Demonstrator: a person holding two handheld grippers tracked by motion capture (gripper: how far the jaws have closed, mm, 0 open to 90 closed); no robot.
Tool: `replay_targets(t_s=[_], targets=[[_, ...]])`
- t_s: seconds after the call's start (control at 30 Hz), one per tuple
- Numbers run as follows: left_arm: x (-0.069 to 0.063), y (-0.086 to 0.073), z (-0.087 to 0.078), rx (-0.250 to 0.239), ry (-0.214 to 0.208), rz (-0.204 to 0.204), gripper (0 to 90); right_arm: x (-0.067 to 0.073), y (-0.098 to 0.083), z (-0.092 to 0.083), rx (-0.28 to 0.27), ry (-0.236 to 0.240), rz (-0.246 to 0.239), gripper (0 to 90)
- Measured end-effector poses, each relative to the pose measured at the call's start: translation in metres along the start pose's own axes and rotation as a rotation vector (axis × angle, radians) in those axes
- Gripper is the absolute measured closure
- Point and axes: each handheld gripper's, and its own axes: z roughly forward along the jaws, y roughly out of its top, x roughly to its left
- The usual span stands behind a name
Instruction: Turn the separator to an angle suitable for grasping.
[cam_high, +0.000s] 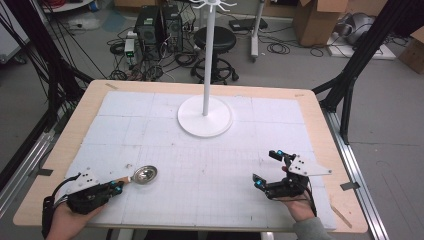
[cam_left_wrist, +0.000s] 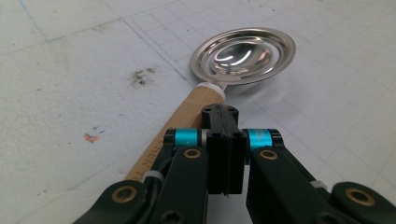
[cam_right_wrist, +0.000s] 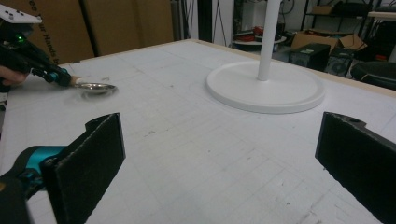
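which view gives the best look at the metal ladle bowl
The left gripper view: the ladle bowl is close and sharp, its rim and wooden handle clear. The high view shows it small, ahead of the left gripper. The right gripper view shows it far off, edge-on and blurred.

The light over my table is even and soft, coming from above, so shadows are faint. In my left gripper view the shiny round steel ladle bowl (cam_left_wrist: 243, 55) carries curved white glare, and its near edge casts a thin shadow. My own black jaws look a little blurred close to each camera. The high view is grainy, and its corners are dim.
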Motion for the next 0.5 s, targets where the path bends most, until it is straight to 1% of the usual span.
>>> replay_targets(t_s=[0.13, 0.17, 0.3, 0.33, 0.37, 0.5], targets=[[0.005, 0.001, 0.000, 0.015, 0.014, -0.039, 89.8, 0.000, 0.000, -0.001, 0.003, -0.001, 0.005, 0.7], [0.006, 0.001, 0.001, 0.015, 0.009, -0.043, 89.8, 0.000, 0.000, -0.001, 0.002, -0.002, 0.004, 0.6], [0.007, 0.002, 0.001, 0.024, 0.010, -0.053, 89.8, -0.001, -0.001, -0.001, 0.002, -0.002, 0.007, 0.7], [0.008, 0.002, 0.002, 0.035, 0.016, -0.055, 89.8, -0.001, -0.001, -0.001, 0.001, -0.003, 0.007, 0.7], [0.009, 0.003, 0.004, 0.049, 0.018, -0.069, 89.8, -0.001, -0.001, -0.001, 0.000, -0.002, 0.002, 0.7], [0.011, 0.004, 0.004, 0.053, 0.018, -0.076, 89.8, 0.000, -0.001, 0.000, 0.009, -0.003, 0.002, 0.7]])
